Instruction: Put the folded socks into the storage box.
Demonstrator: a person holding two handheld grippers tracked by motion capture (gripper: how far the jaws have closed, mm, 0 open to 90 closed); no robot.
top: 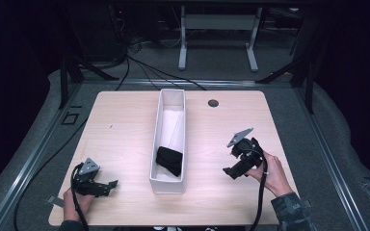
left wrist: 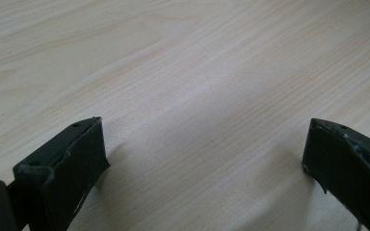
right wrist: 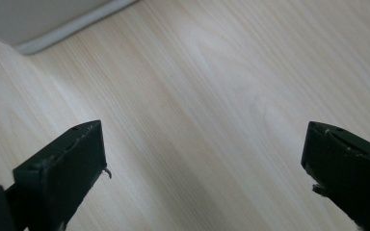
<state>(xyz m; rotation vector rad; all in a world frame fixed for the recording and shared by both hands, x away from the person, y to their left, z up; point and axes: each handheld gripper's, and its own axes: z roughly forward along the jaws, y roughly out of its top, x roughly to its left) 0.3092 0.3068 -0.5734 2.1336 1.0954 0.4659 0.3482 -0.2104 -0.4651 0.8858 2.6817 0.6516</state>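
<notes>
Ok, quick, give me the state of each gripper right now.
Left gripper: open, holding nothing, over the bare table.
Right gripper: open, holding nothing, beside the white box.

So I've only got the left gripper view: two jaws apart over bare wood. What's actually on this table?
Observer: A long white box stands mid-table, between the two grippers.
Operator: Anything in it?
Observer: A black folded item lies at its near end.
Operator: And the other gripper?
Observer: The right gripper has its jaws open, nothing between them, over bare wood beside the box.
</notes>
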